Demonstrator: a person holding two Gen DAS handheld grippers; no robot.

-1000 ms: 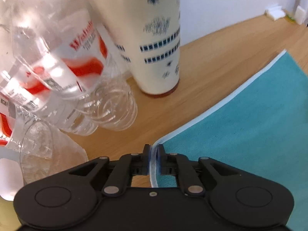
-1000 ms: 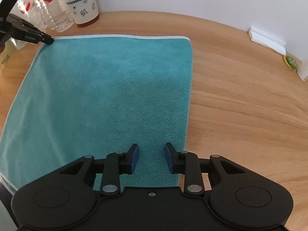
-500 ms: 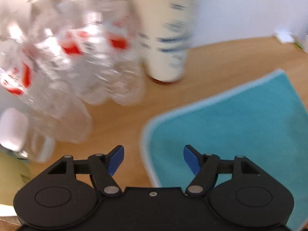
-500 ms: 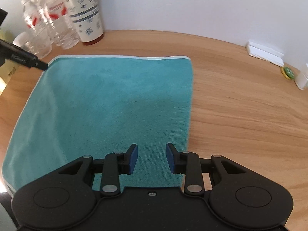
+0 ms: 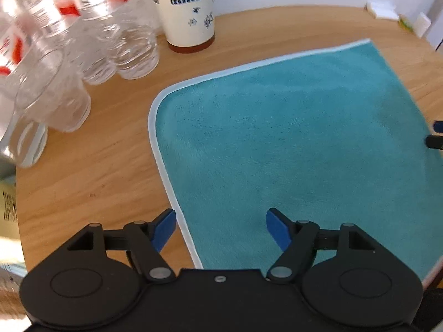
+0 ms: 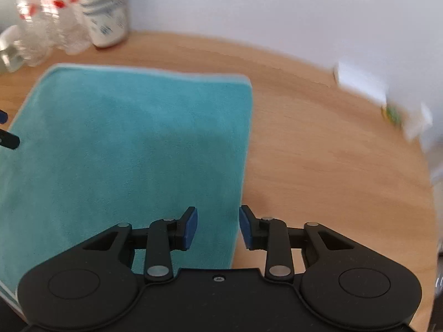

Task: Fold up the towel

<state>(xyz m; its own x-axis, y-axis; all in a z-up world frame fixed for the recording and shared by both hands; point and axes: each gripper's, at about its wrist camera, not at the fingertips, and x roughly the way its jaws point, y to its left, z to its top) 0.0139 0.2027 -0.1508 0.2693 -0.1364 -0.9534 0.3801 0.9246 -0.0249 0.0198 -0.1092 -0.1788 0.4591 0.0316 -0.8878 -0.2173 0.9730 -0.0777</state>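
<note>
- Teal rectangular terry towel with pale piped edging (image 5: 290,144) lies flat on the round light-wood table (image 5: 91,171); long axis runs near to far, one short edge toward the far wall.
- Left gripper (image 5: 221,222): tongs wide apart, empty, straddling the towel's left edge near its near end.
- Right gripper (image 6: 218,225): tongs apart, empty, over the towel's right edge.
- Far left: clear plastic bottles with red labels (image 5: 91,36), cream patterned cup (image 5: 191,8).
</note>
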